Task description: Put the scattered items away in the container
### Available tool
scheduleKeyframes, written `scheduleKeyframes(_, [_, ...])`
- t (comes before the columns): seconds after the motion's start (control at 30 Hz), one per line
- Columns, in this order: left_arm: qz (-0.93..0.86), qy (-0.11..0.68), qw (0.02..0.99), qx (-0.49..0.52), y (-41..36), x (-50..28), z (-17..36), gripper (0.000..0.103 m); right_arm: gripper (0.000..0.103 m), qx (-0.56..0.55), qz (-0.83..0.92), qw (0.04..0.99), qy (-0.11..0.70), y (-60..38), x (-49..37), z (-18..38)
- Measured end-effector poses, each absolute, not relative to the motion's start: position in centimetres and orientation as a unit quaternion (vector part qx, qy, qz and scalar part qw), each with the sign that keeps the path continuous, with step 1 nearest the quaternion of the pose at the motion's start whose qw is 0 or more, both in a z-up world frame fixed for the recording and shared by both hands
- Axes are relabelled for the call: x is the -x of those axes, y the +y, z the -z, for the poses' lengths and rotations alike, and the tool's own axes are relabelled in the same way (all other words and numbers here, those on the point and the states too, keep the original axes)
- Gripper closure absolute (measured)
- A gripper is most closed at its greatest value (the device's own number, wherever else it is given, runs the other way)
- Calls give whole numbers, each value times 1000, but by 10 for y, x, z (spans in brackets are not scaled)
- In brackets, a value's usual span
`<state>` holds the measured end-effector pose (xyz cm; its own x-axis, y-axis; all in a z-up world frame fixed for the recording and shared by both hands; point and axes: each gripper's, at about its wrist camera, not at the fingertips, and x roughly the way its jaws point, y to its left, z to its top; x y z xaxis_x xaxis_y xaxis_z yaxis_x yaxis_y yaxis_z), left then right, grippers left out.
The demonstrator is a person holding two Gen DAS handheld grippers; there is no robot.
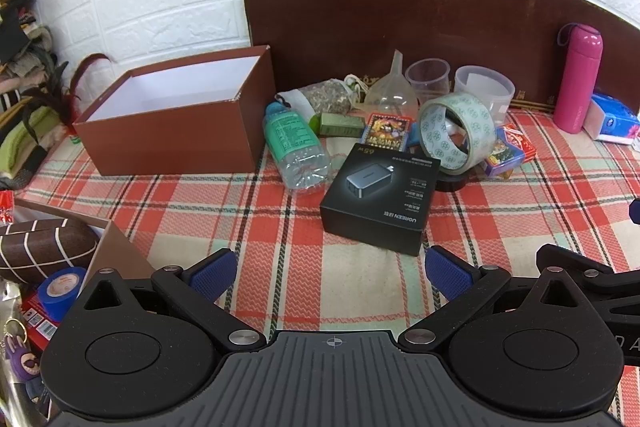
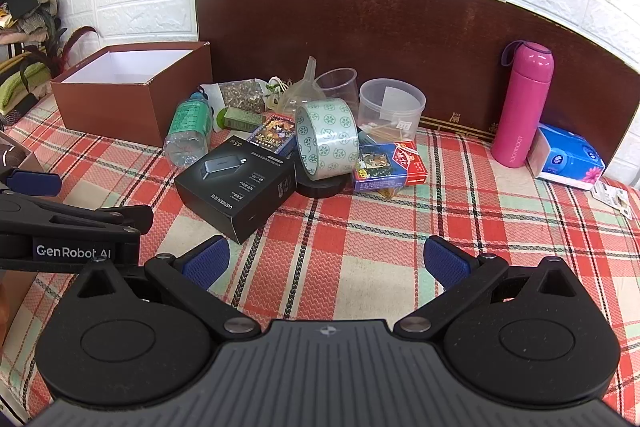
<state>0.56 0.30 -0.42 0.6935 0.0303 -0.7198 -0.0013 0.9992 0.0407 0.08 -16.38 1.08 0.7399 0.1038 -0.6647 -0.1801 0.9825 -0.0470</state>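
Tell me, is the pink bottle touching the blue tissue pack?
Touching. In the right wrist view the blue tissue pack leans right against the pink bottle near its base, with no gap of tablecloth showing between them.

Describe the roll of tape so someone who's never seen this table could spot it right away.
Start at the open brown box on the plaid tablecloth, then look right into the pile of clutter. The roll of tape stands on edge there, just behind the black charger box and in front of the clear cups. It alone is a wide ring printed with green circles.
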Motion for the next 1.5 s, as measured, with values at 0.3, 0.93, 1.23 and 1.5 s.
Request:
scheduleKeyframes(0.3, [-7,398,917,-20,2,-12,9,0,0,53,-78,929,358,-165,-7,-6])
scheduleKeyframes(0.93, [9,429,903,-14,6,-70,51,0,0,58,-87,923,369,-160,-62,29])
scheduleKeyframes(1.23, [75,445,892,30,35,-104,84,9,0,-11,-174,897,406,-155,-89,68])
scheduleKeyframes(1.5, [108,436,892,47,41,-107,78,14,6,10,-202,891,406,-148,-92,80])
